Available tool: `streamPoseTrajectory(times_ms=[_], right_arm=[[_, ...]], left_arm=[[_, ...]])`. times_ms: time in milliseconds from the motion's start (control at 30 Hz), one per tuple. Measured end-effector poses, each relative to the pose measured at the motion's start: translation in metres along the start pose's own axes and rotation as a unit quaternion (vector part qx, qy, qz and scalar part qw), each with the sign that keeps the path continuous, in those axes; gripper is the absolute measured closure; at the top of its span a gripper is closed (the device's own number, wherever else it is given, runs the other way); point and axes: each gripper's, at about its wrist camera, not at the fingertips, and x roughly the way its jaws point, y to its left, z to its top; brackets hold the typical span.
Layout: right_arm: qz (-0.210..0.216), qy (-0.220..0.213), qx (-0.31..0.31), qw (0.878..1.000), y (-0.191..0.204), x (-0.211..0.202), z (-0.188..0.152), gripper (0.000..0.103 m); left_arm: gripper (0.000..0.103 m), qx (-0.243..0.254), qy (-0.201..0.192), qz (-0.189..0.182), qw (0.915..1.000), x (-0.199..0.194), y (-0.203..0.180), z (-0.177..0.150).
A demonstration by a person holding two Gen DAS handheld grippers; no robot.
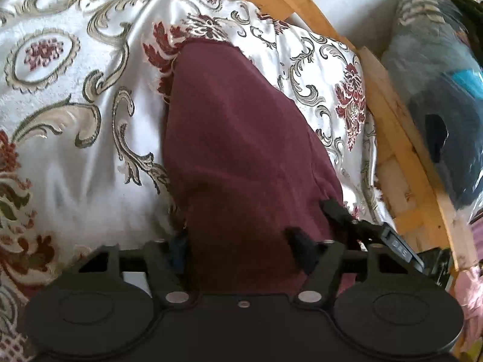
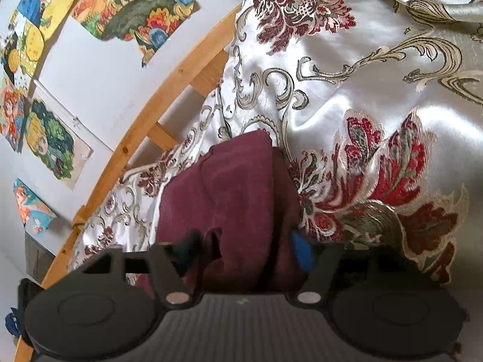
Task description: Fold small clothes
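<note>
A maroon garment (image 1: 238, 138) hangs over the white floral bedspread (image 1: 75, 90) in the left wrist view. My left gripper (image 1: 241, 247) is shut on its near edge, and the cloth covers most of the fingers. The other gripper's black fingers (image 1: 335, 211) show at the garment's right edge. In the right wrist view the same maroon garment (image 2: 229, 193) bunches between the fingers of my right gripper (image 2: 244, 247), which is shut on it; a blue pad (image 2: 302, 250) shows at the right.
A wooden bed frame (image 1: 392, 114) runs along the right of the left view, with a plastic-wrapped bundle (image 1: 443, 105) beyond it. In the right view the wooden frame (image 2: 145, 120) borders a white wall with cartoon pictures (image 2: 48, 138). Bedspread (image 2: 377, 105) fills the right side.
</note>
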Motion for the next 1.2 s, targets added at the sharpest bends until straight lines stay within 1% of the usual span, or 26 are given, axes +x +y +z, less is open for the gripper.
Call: streamPoseTrajectory(times_ms=[33, 100, 133, 233, 300, 400, 467, 500, 533, 600, 633, 700, 800, 867, 900, 1000, 1033, 1067, 1133, 1167, 1200], right_arm=[[0.003, 0.004, 0.003, 1.0, 0.0, 0.001, 0.0, 0.05], [0.005, 0.006, 0.012, 1.0, 0.0, 0.0, 0.0, 0.055], [0.005, 0.01, 0.015, 1.0, 0.001, 0.0, 0.001, 0.056], [0.006, 0.036, 0.018, 0.999, 0.01, -0.001, 0.003, 0.058], [0.019, 0.062, 0.022, 0.998, 0.017, -0.004, -0.001, 0.059], [0.034, 0.101, 0.013, 0.994, 0.031, -0.01, -0.012, 0.06], [0.043, 0.117, -0.003, 0.992, 0.04, -0.013, -0.019, 0.055], [0.047, 0.122, -0.008, 0.991, 0.044, -0.014, -0.021, 0.048], [0.051, 0.123, -0.014, 0.991, 0.047, -0.013, -0.023, 0.045], [0.056, 0.119, -0.027, 0.991, 0.049, -0.01, -0.024, 0.038], [0.056, 0.115, -0.031, 0.991, 0.049, -0.008, -0.024, 0.032], [0.054, 0.098, -0.029, 0.993, 0.045, -0.002, -0.022, 0.024], [0.049, 0.067, -0.017, 0.996, 0.033, 0.011, -0.012, 0.024], [0.046, 0.051, -0.016, 0.998, 0.028, 0.024, -0.005, 0.024], [0.042, 0.049, -0.016, 0.998, 0.026, 0.032, -0.001, 0.026], [0.034, 0.057, -0.029, 0.997, 0.026, 0.053, 0.0, 0.039], [0.032, 0.059, -0.042, 0.997, 0.027, 0.058, 0.0, 0.045], [0.029, 0.06, -0.051, 0.996, 0.028, 0.061, 0.0, 0.048], [0.03, 0.062, -0.05, 0.996, 0.028, 0.064, -0.002, 0.059], [0.034, 0.063, -0.045, 0.996, 0.027, 0.064, -0.003, 0.062], [0.036, 0.065, -0.042, 0.996, 0.027, 0.065, -0.004, 0.069]], left_arm=[[0.044, -0.001, 0.0, 0.003, 1.0, -0.001, -0.002, 0.001], [0.052, -0.016, -0.001, 0.001, 0.9999, -0.007, -0.002, 0.003], [0.053, -0.027, -0.001, -0.002, 0.9996, -0.011, -0.001, 0.005], [0.054, -0.056, 0.009, -0.01, 0.9983, -0.026, 0.006, 0.003], [0.054, -0.067, 0.015, -0.007, 0.9976, -0.039, 0.015, -0.003], [0.054, -0.105, 0.026, -0.013, 0.994, -0.06, 0.033, -0.014], [0.054, -0.125, 0.03, -0.019, 0.9915, -0.074, 0.045, -0.022], [0.054, -0.128, 0.03, -0.018, 0.9912, -0.079, 0.05, -0.025], [0.054, -0.128, 0.027, -0.017, 0.9913, -0.083, 0.053, -0.028], [0.052, -0.127, 0.023, -0.015, 0.9916, -0.088, 0.056, -0.031], [0.052, -0.125, 0.024, -0.013, 0.9918, -0.088, 0.057, -0.032], [0.05, -0.114, 0.025, -0.007, 0.9932, -0.087, 0.055, -0.032], [0.05, -0.102, 0.024, 0.0, 0.9945, -0.086, 0.053, -0.033], [0.049, -0.106, 0.025, 0.002, 0.9941, -0.085, 0.055, -0.035], [0.049, -0.108, 0.025, 0.003, 0.9938, -0.084, 0.055, -0.035], [0.046, -0.103, 0.025, 0.01, 0.9943, -0.083, 0.053, -0.035], [0.045, -0.097, 0.023, 0.016, 0.9949, -0.084, 0.051, -0.035], [0.043, -0.089, 0.021, 0.023, 0.9955, -0.084, 0.048, -0.035], [0.039, -0.073, 0.016, 0.043, 0.9962, -0.085, 0.042, -0.037], [0.038, -0.067, 0.014, 0.051, 0.9964, -0.086, 0.039, -0.037], [0.037, -0.058, 0.01, 0.059, 0.9965, -0.086, 0.035, -0.038]])
